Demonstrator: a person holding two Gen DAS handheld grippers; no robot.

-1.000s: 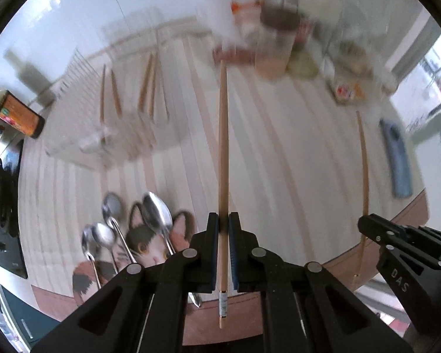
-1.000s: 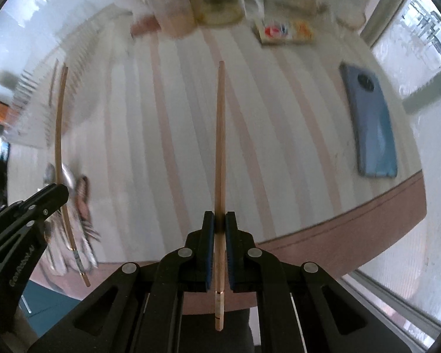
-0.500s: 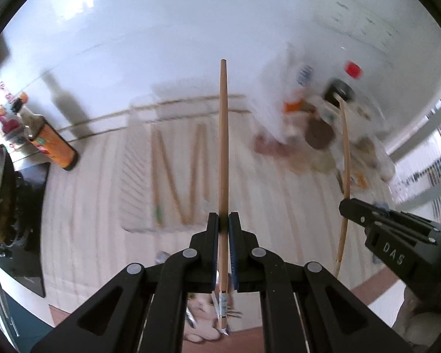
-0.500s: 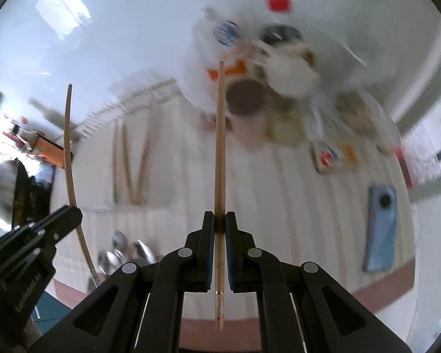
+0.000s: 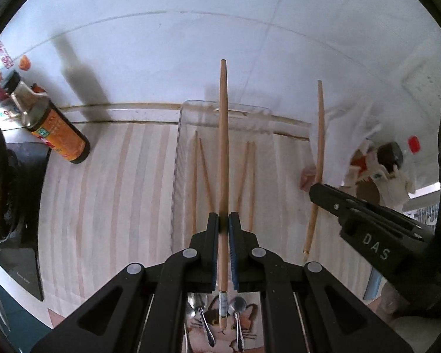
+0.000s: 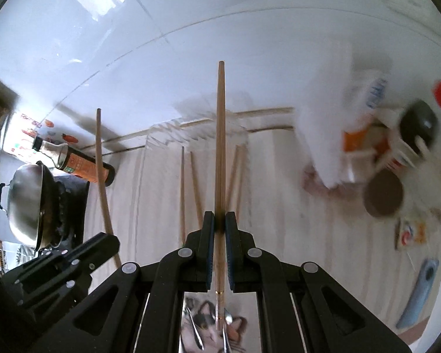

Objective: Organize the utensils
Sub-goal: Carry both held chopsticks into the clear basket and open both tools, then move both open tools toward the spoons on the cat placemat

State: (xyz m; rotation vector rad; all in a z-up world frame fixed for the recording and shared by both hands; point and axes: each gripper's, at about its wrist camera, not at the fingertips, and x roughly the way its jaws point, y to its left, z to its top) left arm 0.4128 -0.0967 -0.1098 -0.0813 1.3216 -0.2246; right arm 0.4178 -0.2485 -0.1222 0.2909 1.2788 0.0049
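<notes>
While each hand-held gripper (image 5: 223,220) (image 6: 219,219) clamps one, four chopsticks (image 5: 194,176) lie ahead.

A pale striped table (image 5: 108,206) carries a clear tray (image 5: 178,158) at frame centre, a sauce bottle (image 5: 54,135) upper left, and a blue phone (image 6: 417,294) lower right.

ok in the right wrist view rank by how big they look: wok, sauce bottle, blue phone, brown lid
1. wok
2. sauce bottle and blue phone: look alike, unsure
3. brown lid
Fisheye stretch makes edges unreliable.
</notes>
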